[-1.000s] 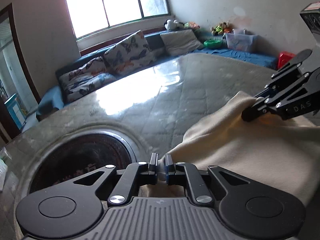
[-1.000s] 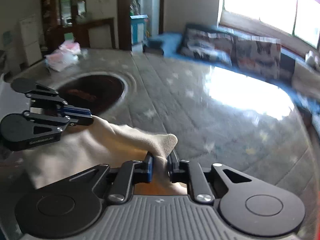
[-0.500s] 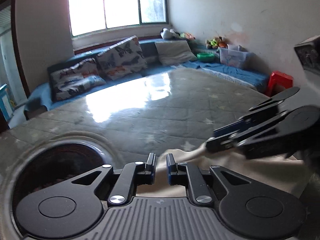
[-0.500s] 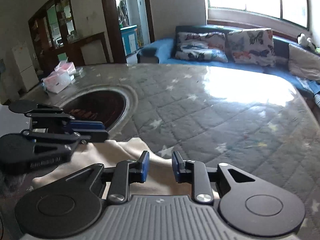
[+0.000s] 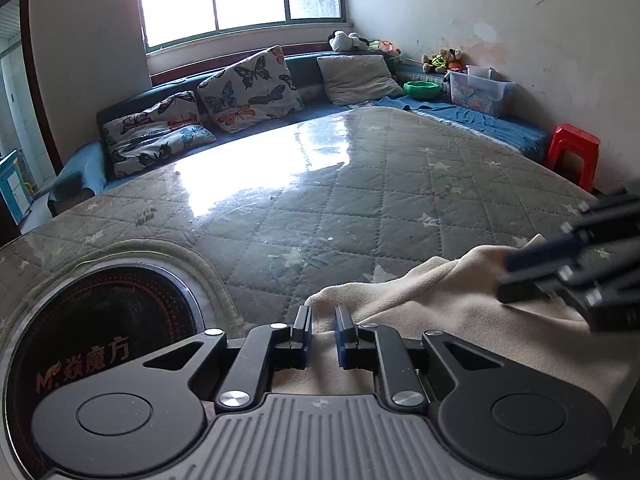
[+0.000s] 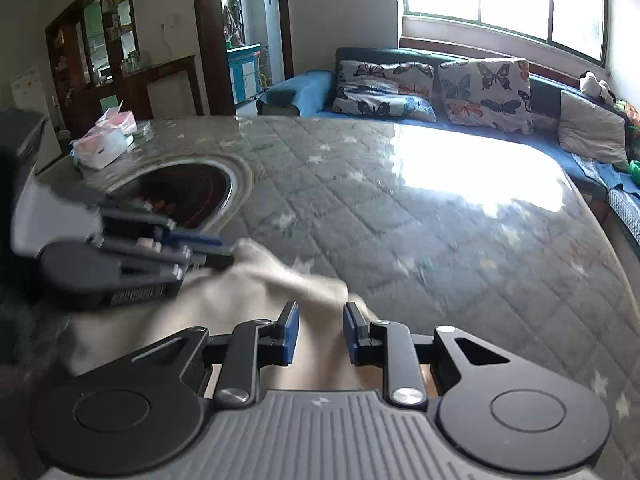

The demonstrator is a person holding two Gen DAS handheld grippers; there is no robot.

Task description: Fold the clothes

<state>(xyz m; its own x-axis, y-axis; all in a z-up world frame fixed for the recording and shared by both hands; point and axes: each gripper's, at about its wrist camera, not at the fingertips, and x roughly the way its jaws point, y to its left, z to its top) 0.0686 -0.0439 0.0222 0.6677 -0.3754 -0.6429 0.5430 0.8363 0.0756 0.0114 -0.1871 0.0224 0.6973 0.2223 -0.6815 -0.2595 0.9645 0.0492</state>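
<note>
Lying bunched at bottom centre of both views on the quilted table [image 5: 400, 184], cream cloth [image 5: 460, 312] sits under left gripper [image 5: 322, 330] & right gripper [image 6: 316, 334], both w/ fingers apart, so fold could spring open unpinned.

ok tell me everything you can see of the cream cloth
The cream cloth is a soft, fleecy-looking beige garment, plain with no print, lying rumpled on the quilted star-pattern table cover beside the round dark cooktop. Its far edge is rolled and bunched into folds. The left gripper and right gripper both sit over it with jaws parted, cloth showing between them. Its near part is hidden under the grippers.
</note>
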